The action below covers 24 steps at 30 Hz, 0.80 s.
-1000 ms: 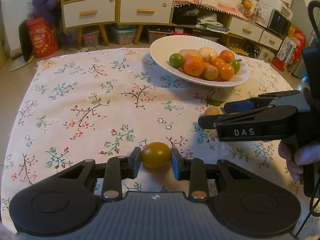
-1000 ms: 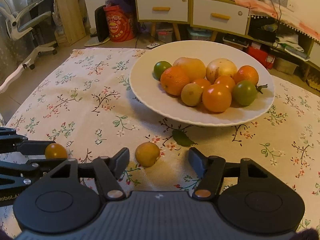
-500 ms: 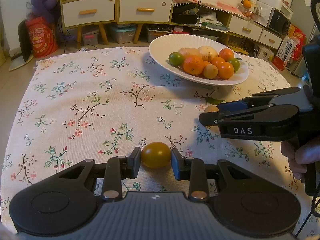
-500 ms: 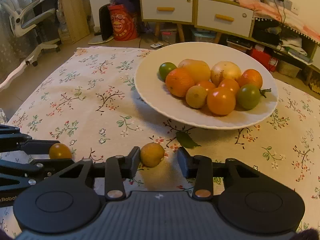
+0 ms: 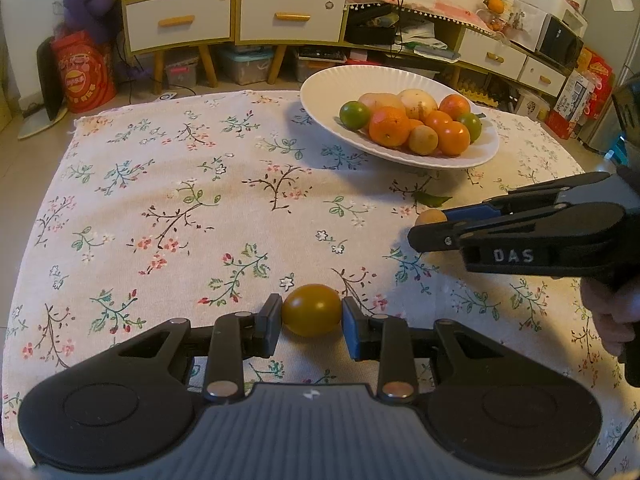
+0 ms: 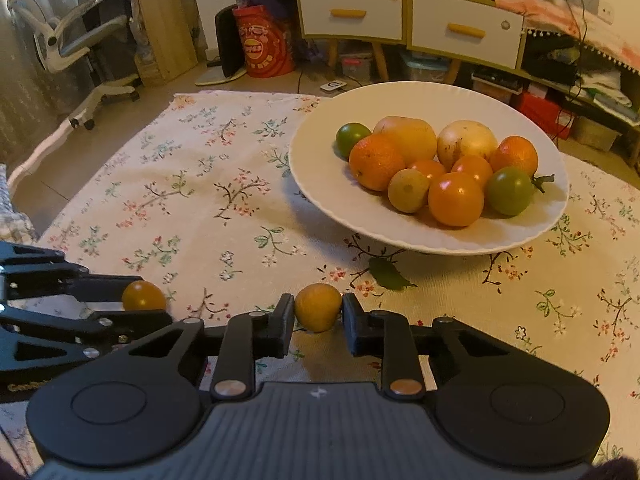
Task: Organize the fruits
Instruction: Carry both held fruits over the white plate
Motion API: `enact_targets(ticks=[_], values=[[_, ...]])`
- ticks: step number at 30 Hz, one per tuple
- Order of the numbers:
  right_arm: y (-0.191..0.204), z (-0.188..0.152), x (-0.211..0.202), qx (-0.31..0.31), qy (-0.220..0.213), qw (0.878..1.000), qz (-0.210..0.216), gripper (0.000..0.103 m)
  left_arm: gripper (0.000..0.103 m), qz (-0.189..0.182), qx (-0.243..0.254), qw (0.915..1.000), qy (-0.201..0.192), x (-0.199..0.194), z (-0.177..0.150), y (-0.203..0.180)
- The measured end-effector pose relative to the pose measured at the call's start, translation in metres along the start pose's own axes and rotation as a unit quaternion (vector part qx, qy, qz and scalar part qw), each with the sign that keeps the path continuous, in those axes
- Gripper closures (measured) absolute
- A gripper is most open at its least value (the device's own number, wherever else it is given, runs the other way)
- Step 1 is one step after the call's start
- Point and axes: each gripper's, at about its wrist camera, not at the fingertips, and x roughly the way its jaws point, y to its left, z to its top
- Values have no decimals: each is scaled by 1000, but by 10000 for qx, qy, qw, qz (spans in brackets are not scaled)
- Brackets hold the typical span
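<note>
Now both fruits are gripped

Since a second ago, the right gripper [image 6: 318, 316] has been shut from wide apart onto the yellow fruit [image 6: 318, 307], just before the plate [image 6: 320, 196]. The left gripper [image 5: 311, 322] stays clamped on the amber fruit [image 5: 312, 315], further from the plate. Open counter [image 5: 180, 200] lies left of the plate; its near rim is unobstructed.

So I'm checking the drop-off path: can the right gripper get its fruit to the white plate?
Probably yes: the right gripper is shut on the yellow fruit, and only bare cloth and a leaf lie before the white plate.
</note>
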Motion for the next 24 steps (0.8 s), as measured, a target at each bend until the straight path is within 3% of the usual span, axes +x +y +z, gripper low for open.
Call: enact_targets(ticks=[13, 24], values=[[1, -3, -21, -15, -9, 9993, 377, 80, 96, -79, 28, 9999, -107, -8, 5, -8], [-17, -4, -46, 197, -204, 9988, 401, 80, 96, -309, -46, 9990, -335, -23, 22, -24]])
